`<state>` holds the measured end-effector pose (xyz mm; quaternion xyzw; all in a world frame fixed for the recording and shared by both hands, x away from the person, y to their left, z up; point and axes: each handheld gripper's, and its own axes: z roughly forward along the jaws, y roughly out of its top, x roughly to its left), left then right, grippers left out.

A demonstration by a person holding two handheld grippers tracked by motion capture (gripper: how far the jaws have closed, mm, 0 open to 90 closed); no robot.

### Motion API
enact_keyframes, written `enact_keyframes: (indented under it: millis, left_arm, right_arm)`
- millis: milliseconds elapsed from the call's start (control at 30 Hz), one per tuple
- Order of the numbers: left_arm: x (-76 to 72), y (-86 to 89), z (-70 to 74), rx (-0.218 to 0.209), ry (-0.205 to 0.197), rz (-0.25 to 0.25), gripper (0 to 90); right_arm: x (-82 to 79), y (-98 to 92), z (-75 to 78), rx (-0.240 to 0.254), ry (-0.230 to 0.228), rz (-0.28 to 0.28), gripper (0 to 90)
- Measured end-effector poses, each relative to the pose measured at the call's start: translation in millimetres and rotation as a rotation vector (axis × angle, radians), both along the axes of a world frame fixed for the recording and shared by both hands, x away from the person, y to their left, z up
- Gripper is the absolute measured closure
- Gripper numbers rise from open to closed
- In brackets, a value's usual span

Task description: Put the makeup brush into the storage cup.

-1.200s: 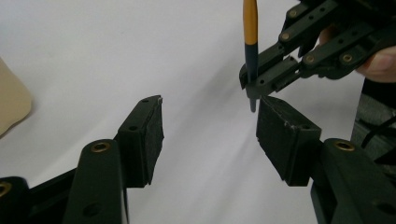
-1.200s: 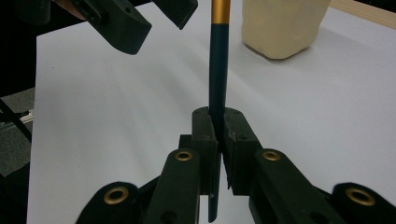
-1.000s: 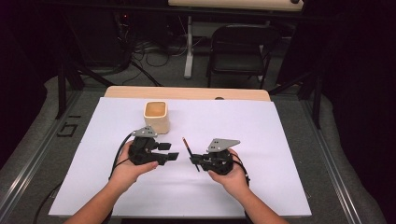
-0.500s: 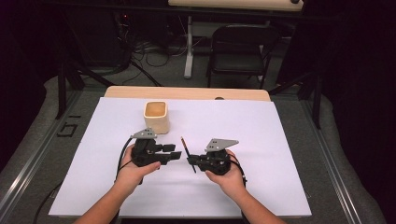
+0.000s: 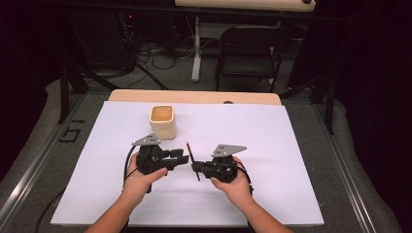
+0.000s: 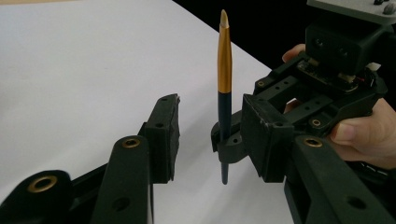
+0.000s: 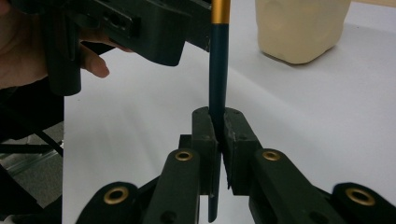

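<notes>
A slim pencil-like stick (image 6: 224,93), dark blue below, gold above with a pale tip, stands upright over the white sheet. My right gripper (image 7: 218,126) is shut on its dark lower shaft (image 7: 218,70). My left gripper (image 6: 215,126) faces it from the left in the high view (image 5: 183,158), near the right gripper (image 5: 195,168). The left jaws have just been closing. The stick stands between them, and neither pad touches it. A gap shows on both sides.
A cream square cup (image 5: 162,121) stands open-topped on the white sheet (image 5: 272,145) just behind the left gripper, also seen in the right gripper view (image 7: 299,28). A wooden table edge (image 5: 194,96) runs behind. A black chair (image 5: 250,53) stands beyond the table.
The left gripper's jaws have drawn closer together around the stick. Both hands and the stick have stayed almost where they were.
</notes>
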<state>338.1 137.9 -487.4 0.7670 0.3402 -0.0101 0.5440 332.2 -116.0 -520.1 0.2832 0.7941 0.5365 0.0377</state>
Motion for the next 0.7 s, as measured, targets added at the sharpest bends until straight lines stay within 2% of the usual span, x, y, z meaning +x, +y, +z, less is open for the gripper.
enact_keyframes:
  millis: [333,700]
  left_arm:
    - [-0.1,-1.0,-2.1,-0.027,0.013,0.007,60.7]
    - [2.5,-10.1,3.7,-0.061,0.007,0.013,67.1]
  right_arm:
    - [-2.3,1.0,-4.1,0.019,0.025,-0.001,84.4]
    - [-3.9,4.9,-4.5,0.032,0.036,0.009,84.4]
